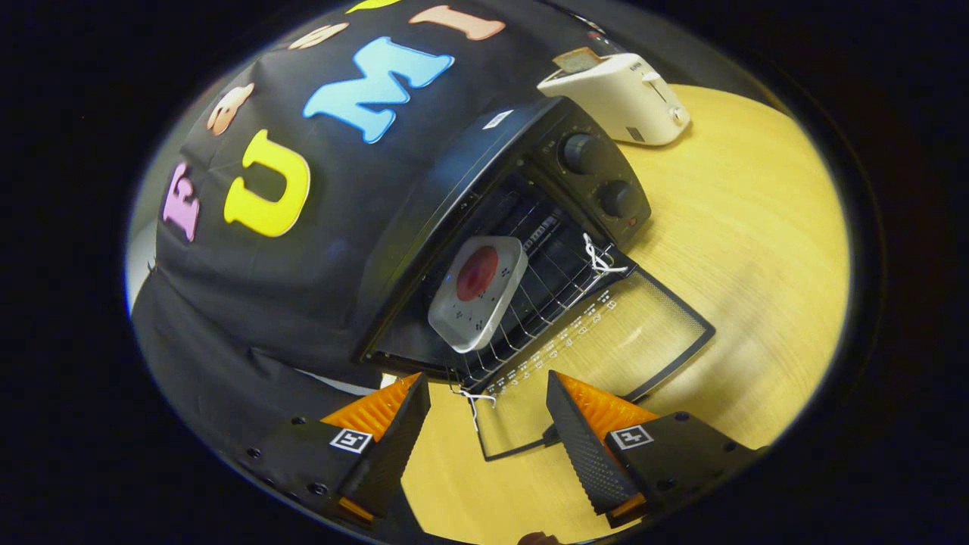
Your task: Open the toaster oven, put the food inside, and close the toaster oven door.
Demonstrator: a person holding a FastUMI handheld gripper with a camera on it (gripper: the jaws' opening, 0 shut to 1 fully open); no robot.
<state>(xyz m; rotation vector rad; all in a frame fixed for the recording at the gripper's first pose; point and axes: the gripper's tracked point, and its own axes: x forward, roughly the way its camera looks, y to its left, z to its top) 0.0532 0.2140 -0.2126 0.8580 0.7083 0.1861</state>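
Note:
A black toaster oven (484, 189) stands on the wooden table with its glass door (606, 348) folded down flat toward me. Inside, on the wire rack (553, 291), lies a white square plate (478, 294) with a round red piece of food (477, 274) on it. My gripper (488, 424) hovers just in front of the open door, tilted, its fingers open with nothing between them. The door's near edge and handle lie between the fingertips. Two knobs (598, 174) sit on the oven's control panel.
A white pop-up toaster (621, 94) with a slice of bread in its slot stands beyond the oven. White strings (598, 257) are tied at the rack's corners. The wooden table (757, 250) stretches to the right of the oven. The booth's black cloth hangs behind.

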